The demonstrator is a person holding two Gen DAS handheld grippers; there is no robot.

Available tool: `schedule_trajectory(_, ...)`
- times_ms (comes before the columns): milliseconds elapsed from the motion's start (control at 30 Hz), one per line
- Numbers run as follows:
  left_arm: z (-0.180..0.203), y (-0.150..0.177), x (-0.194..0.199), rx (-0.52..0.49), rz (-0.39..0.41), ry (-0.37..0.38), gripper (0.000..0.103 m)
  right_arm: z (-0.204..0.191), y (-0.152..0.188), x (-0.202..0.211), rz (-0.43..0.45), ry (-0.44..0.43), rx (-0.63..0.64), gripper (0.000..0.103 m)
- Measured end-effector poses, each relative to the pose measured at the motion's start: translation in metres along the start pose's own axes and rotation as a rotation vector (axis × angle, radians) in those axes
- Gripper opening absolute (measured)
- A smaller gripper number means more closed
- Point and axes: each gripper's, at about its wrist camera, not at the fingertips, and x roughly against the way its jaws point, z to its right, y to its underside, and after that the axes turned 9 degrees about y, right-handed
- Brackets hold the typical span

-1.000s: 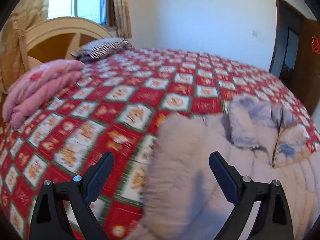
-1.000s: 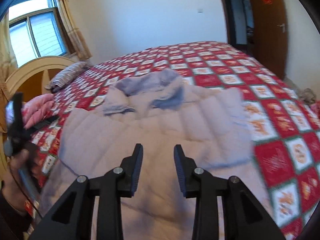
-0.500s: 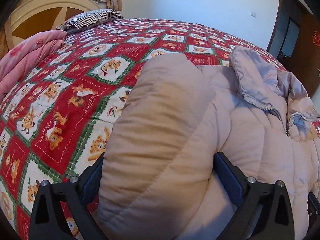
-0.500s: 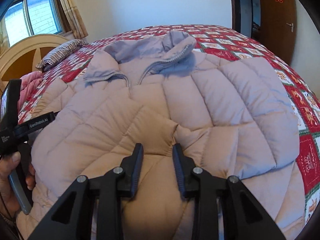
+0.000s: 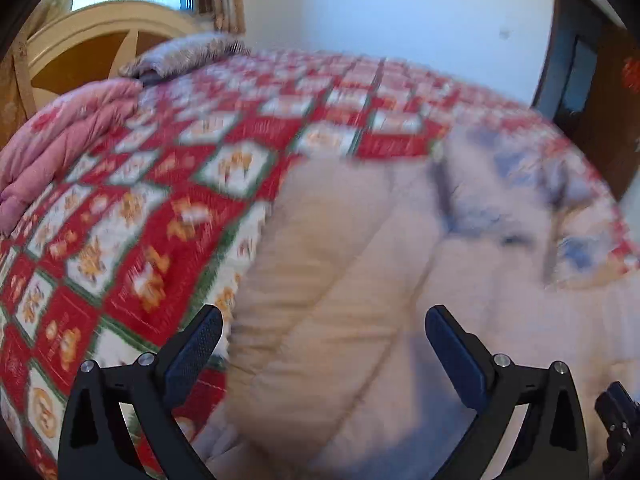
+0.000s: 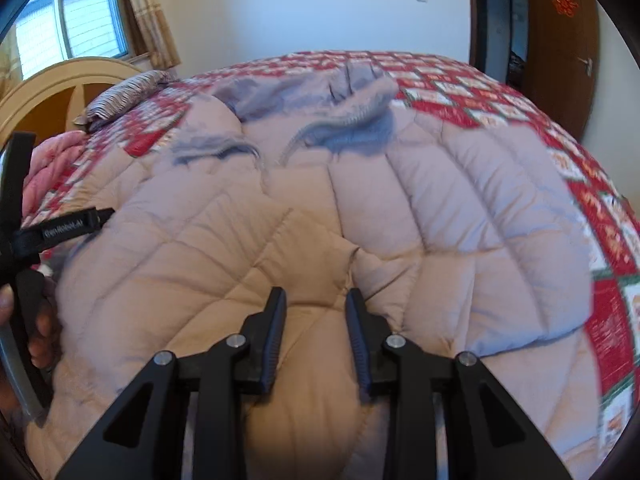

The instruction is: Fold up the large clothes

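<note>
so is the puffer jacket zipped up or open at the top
Open at the top. On the puffer jacket the two zipper edges part below the collar, showing grey lining. Lower down, cannot tell.

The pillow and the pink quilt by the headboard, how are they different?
The pillow is striped, dark and light; the pink quilt is plain pink with faint flowers. The pillow lies single and flat; the quilt is folded into thick layers. The pillow sits nearer the headboard; the quilt sits nearer the camera. Both rest on the red checked bedspread.
</note>
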Motion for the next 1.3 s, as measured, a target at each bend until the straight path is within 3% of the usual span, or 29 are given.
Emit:
schedule_trajectory(33, 0.001, -0.009, 0.014, -0.006, 0.044, 0.020, 0.102, 0.002, -0.003, 0.009, 0.028, -0.016, -0.004, 0.044)
schedule_trajectory(100, 0.002, -0.023, 0.023, -0.015, 0.090, 0.020, 0.102, 0.011, -0.015, 0.035, 0.122, -0.001, 0.011, 0.070)
schedule_trajectory(133, 0.002, -0.031, 0.022, -0.022, 0.112, 0.004, 0.102, 0.015, -0.021, 0.041, 0.155, 0.022, 0.019, 0.071)
schedule_trajectory(200, 0.001, -0.046, 0.005, -0.030, 0.134, -0.070, 0.102, 0.031, -0.038, 0.047, 0.209, 0.092, 0.025, 0.071)
schedule_trajectory(267, -0.002, -0.051, -0.021, -0.033, 0.100, -0.121, 0.102, 0.046, -0.047, 0.042, 0.209, 0.147, -0.002, 0.071)
schedule_trajectory(367, -0.003, -0.046, -0.063, -0.042, 0.009, -0.186, 0.102, 0.073, -0.056, 0.014, 0.159, 0.183, -0.049, 0.060)
schedule_trajectory(500, 0.006, -0.030, -0.077, -0.067, -0.006, -0.195, 0.102, 0.086, -0.049, -0.031, 0.039, 0.190, 0.008, 0.045)
schedule_trajectory(633, 0.012, -0.022, -0.087, -0.083, -0.021, -0.227, 0.102, 0.095, -0.035, -0.041, 0.019, 0.163, -0.021, 0.045)
schedule_trajectory(933, 0.022, -0.017, -0.095, -0.126, -0.012, -0.286, 0.102, 0.091, -0.029, -0.051, 0.002, 0.186, 0.001, 0.045)
schedule_trajectory(1233, 0.021, -0.023, -0.085, -0.125, -0.035, -0.281, 0.102, 0.084, -0.025, -0.050, 0.011, 0.221, 0.033, 0.046)
schedule_trajectory(1300, 0.023, -0.031, -0.064, -0.113, -0.026, -0.230, 0.102, 0.085, -0.026, -0.048, 0.001, 0.202, 0.036, 0.054)
